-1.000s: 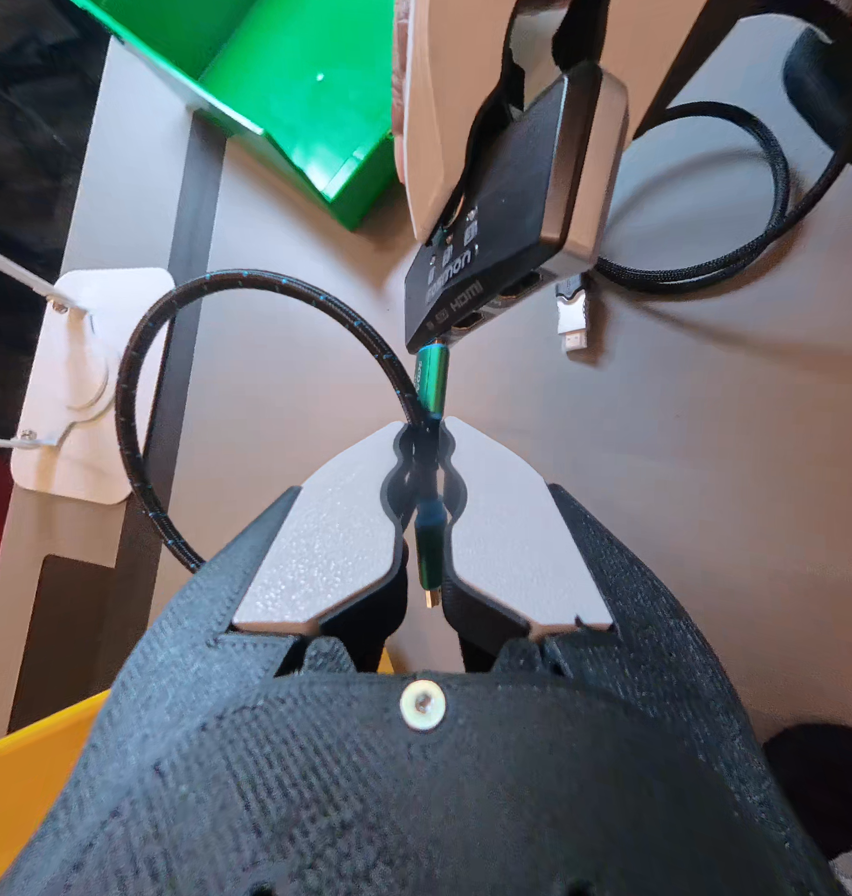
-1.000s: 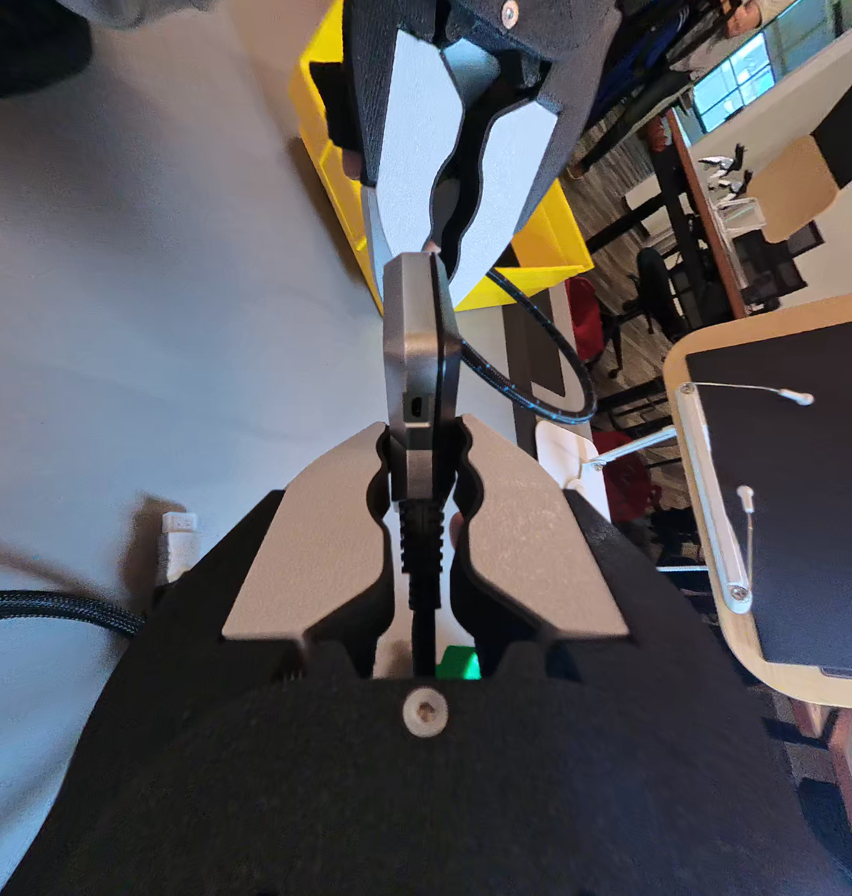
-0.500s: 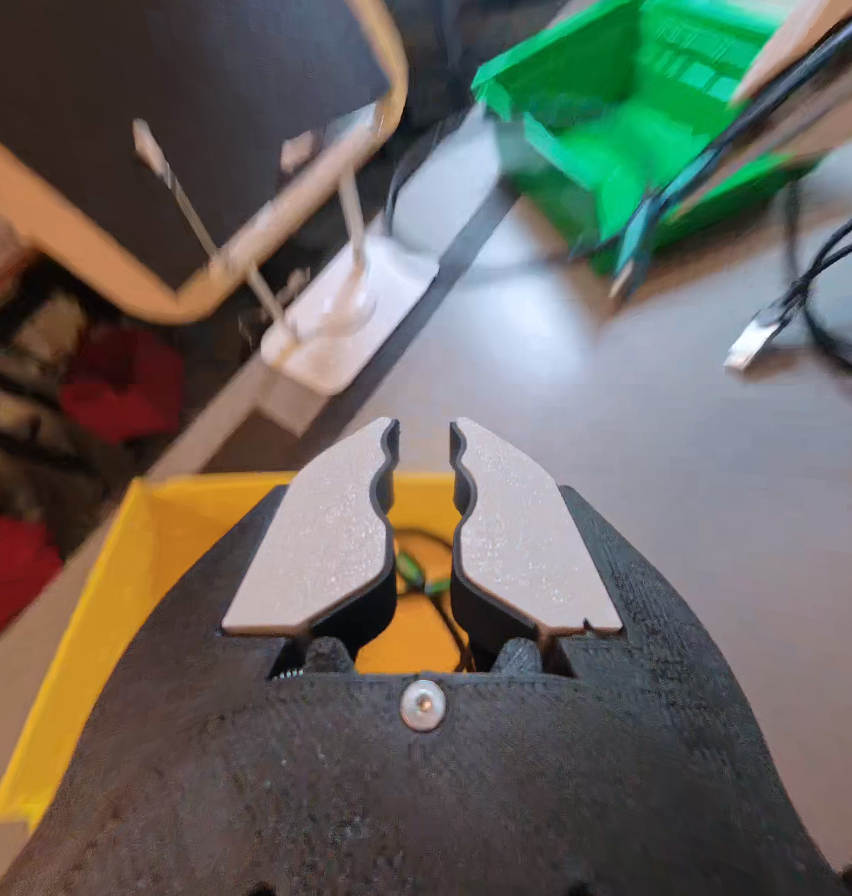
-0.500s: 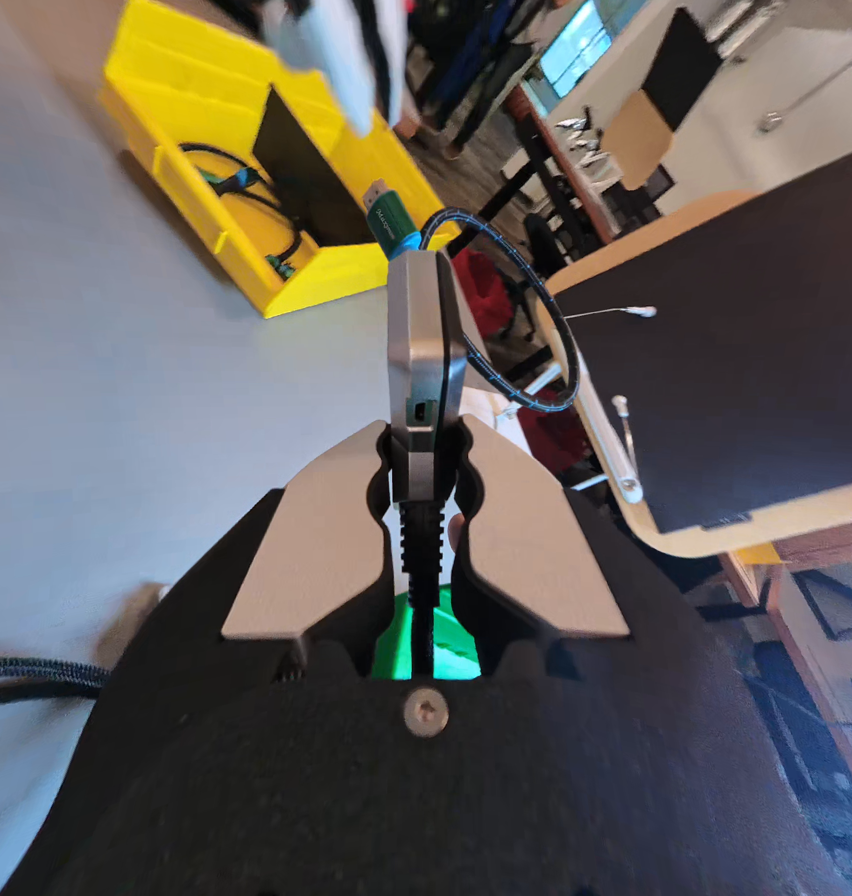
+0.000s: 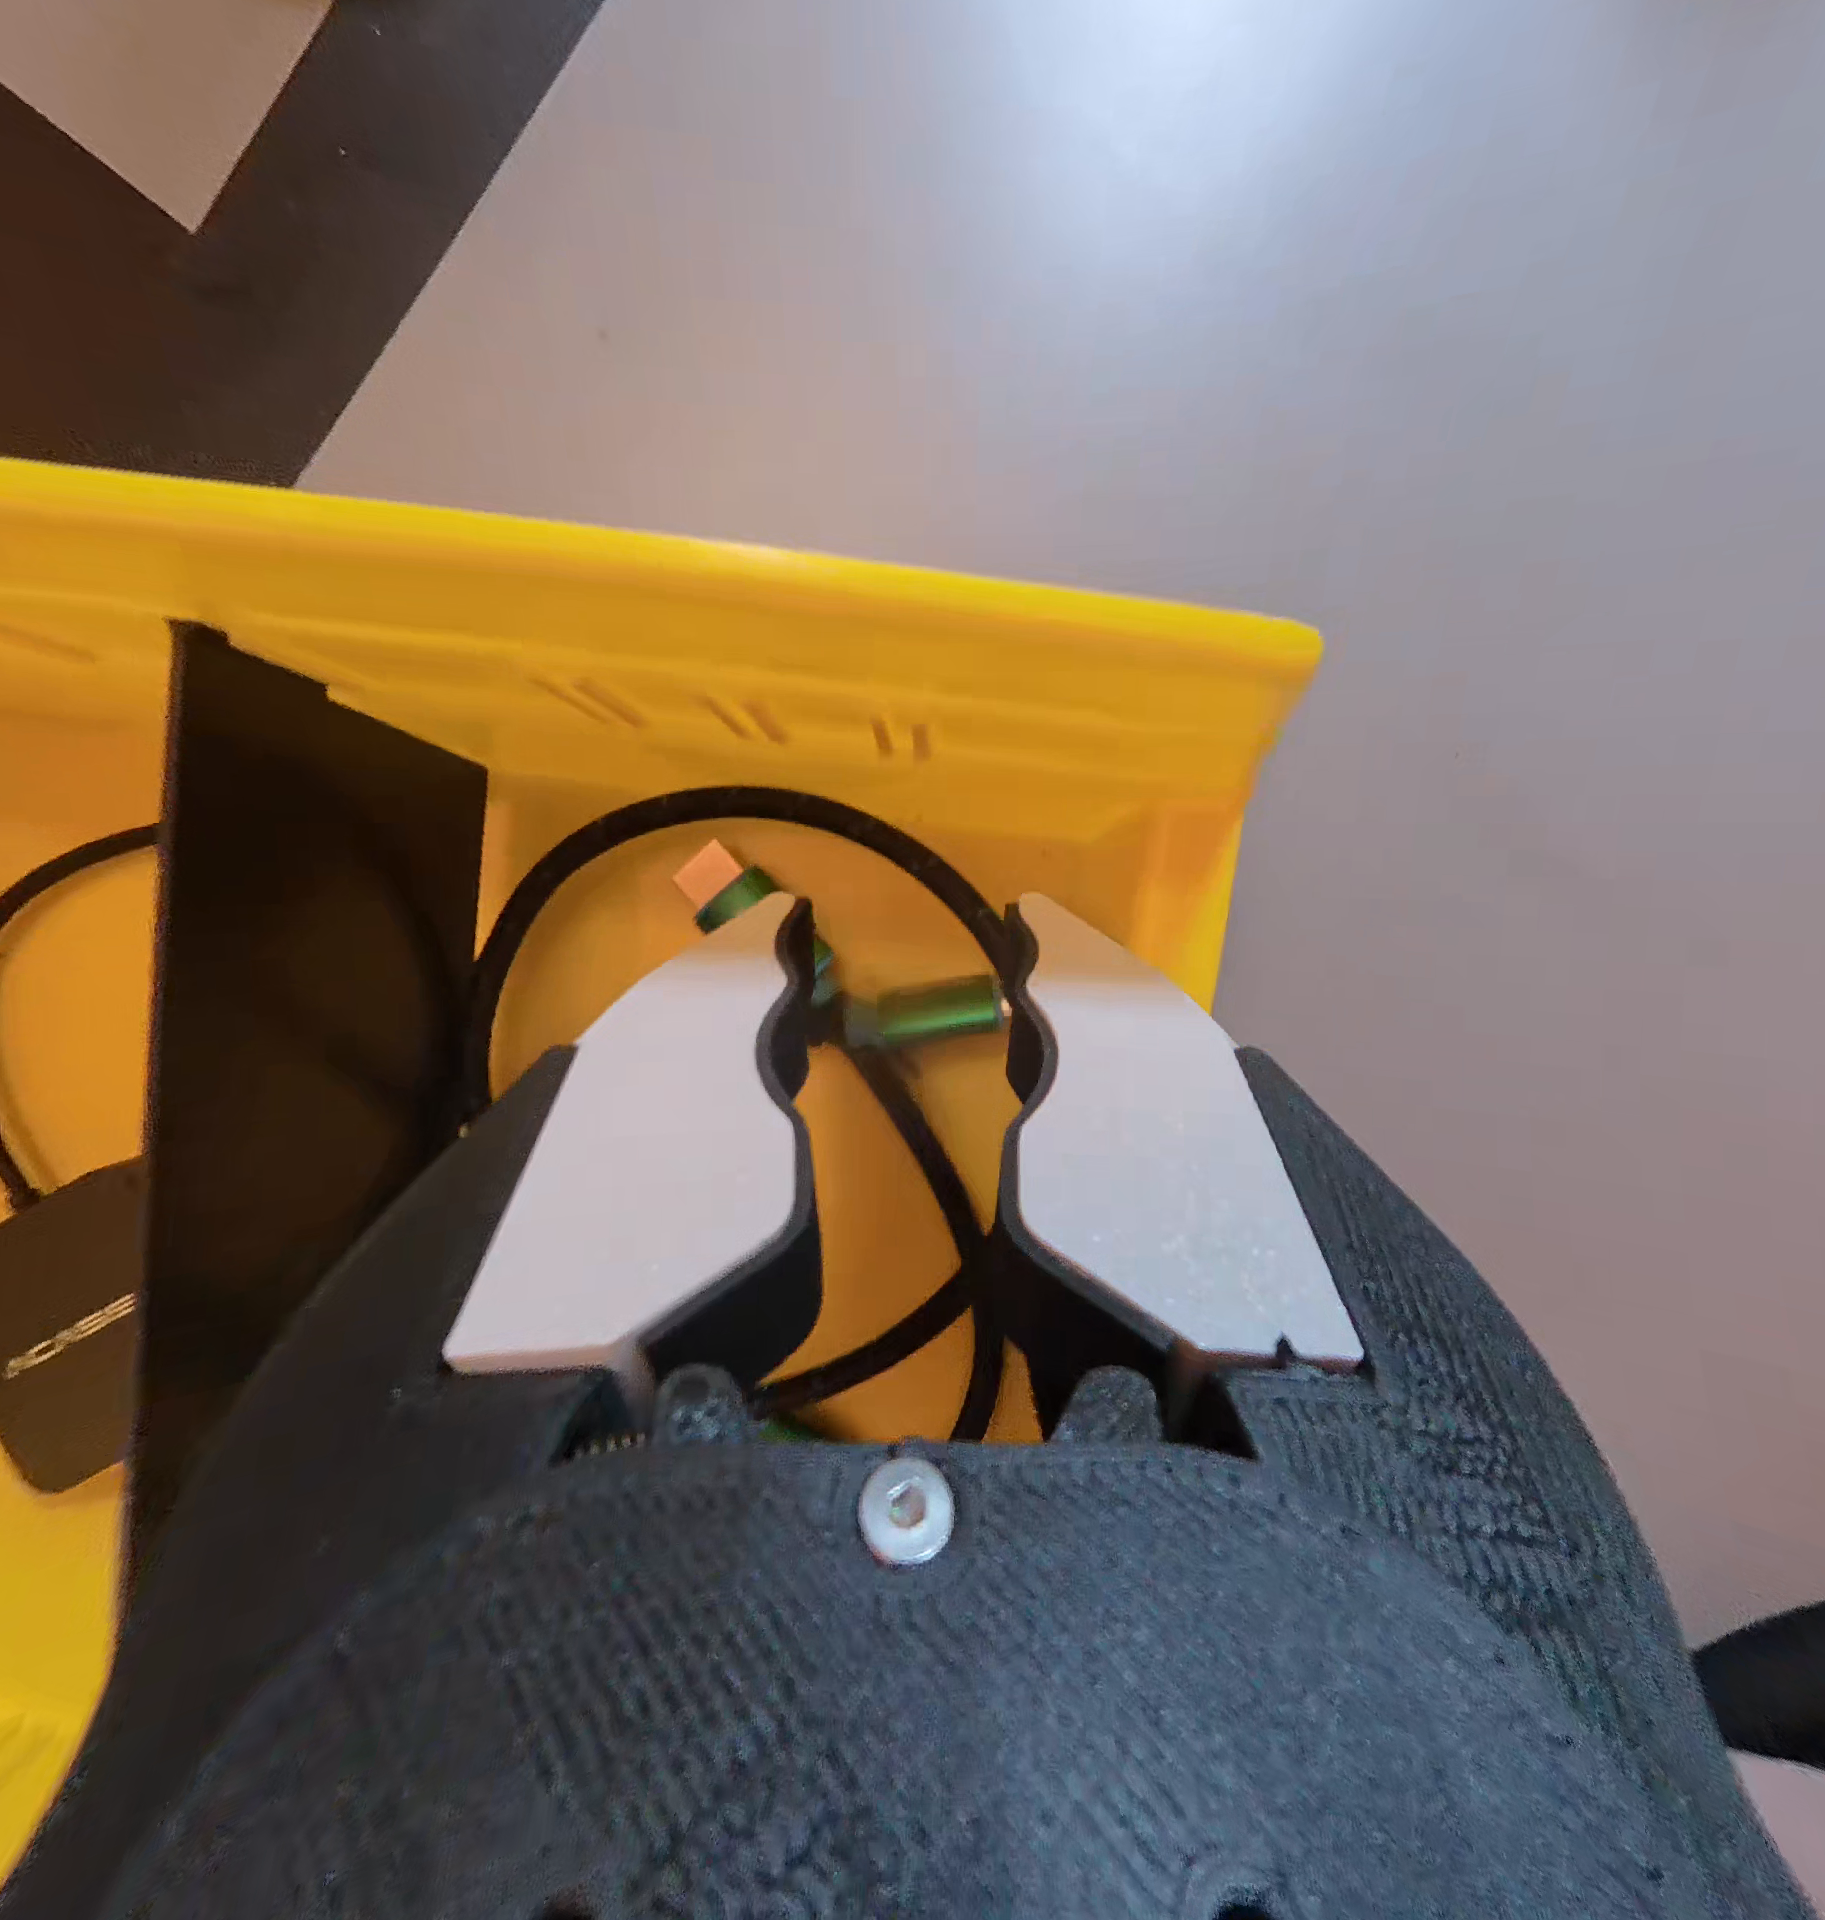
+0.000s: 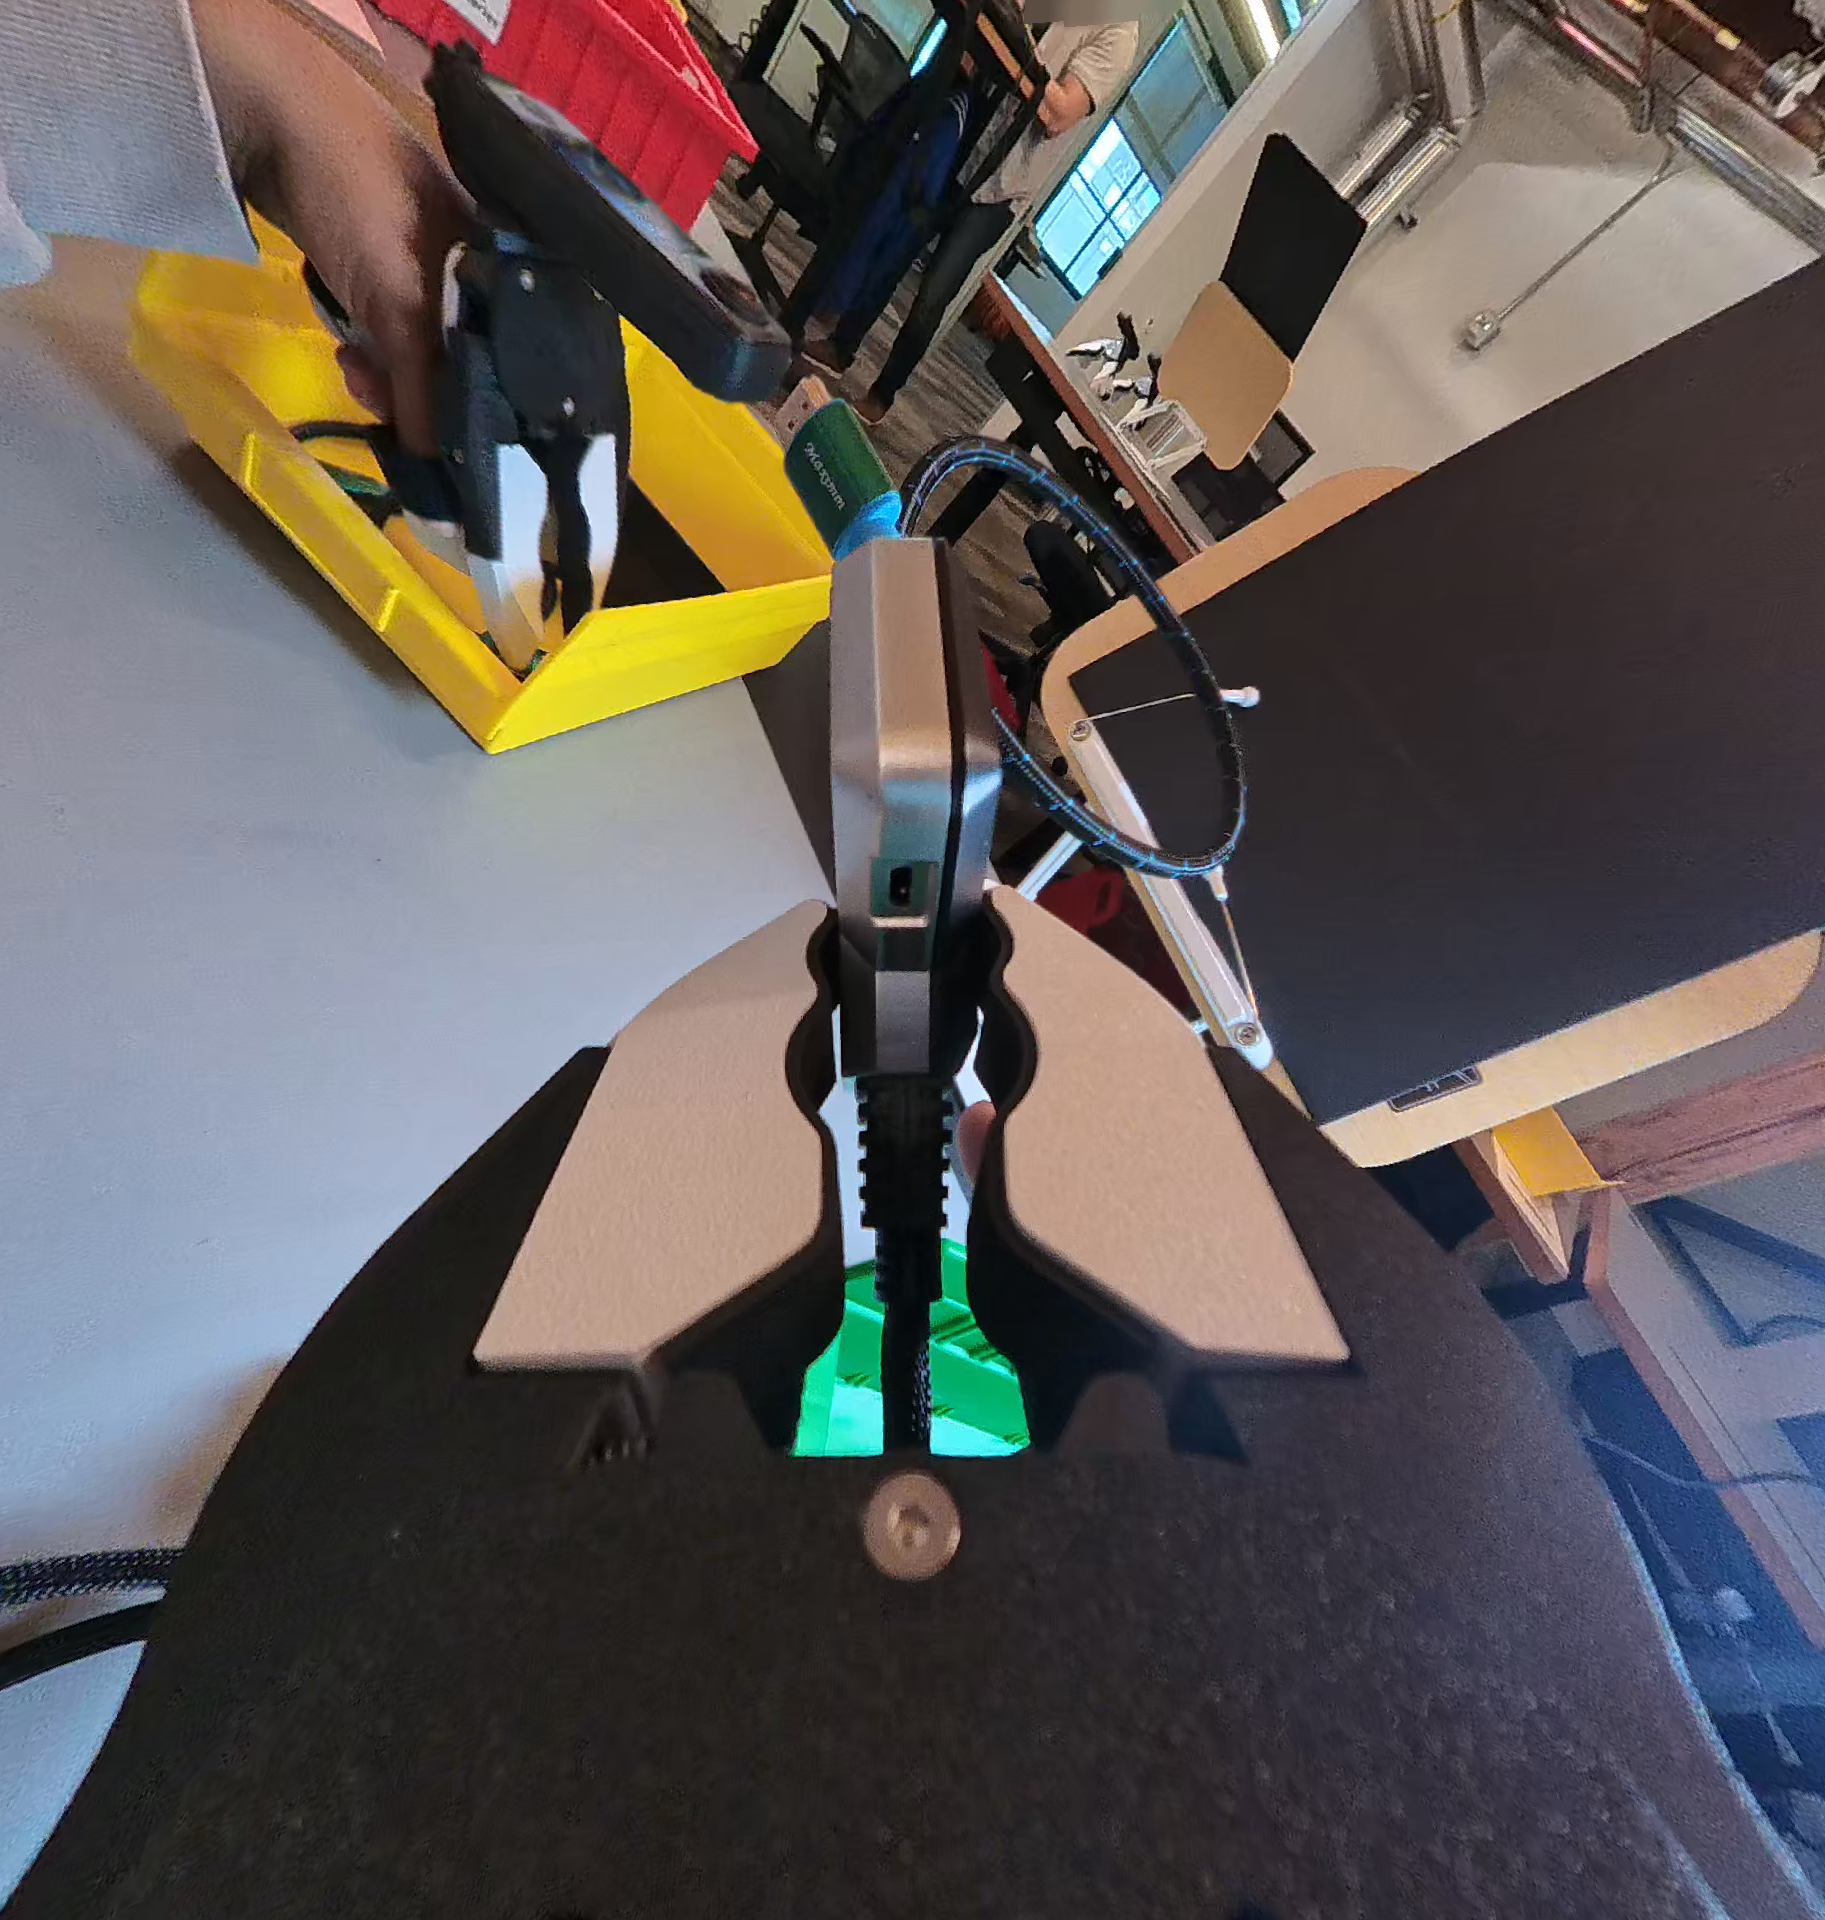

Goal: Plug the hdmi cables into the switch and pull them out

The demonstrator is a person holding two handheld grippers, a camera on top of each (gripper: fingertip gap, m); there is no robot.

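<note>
Right gripper (image 6: 908,935) is clamped on the switch (image 6: 903,748), a slim grey-and-black box held on edge between the two pads, with its own black ribbed cable running back between the fingers toward 6 o'clock. One hdmi cable (image 6: 1188,727), black braid with blue flecks, curves in a loop at 2 o'clock of the switch; where it meets the switch is hidden behind the box. Its free green plug (image 6: 835,468) stands at 12 o'clock, just above the switch's top edge.

Left gripper (image 5: 908,940) has its jaws apart and holds nothing. It points down into the yellow bin (image 5: 679,634), which sits on the grey table (image 5: 1303,312). In the compartment below the fingertips lies a coiled black cable (image 5: 742,805) with two green plugs: one (image 5: 726,899) at 11 o'clock of the fingertips, the other (image 5: 929,1013) lying crosswise between the pads, not gripped. A black divider (image 5: 295,987) stands at 9 o'clock; beyond it, at 8 o'clock, lies a second black box (image 5: 46,1340) with its own cable.

In the right wrist view, the left gripper (image 6: 544,582) appears at 10 o'clock, held by a hand (image 6: 368,229), tips inside the bin. A green bin (image 6: 908,1382) shows beneath the right gripper's fingers.
</note>
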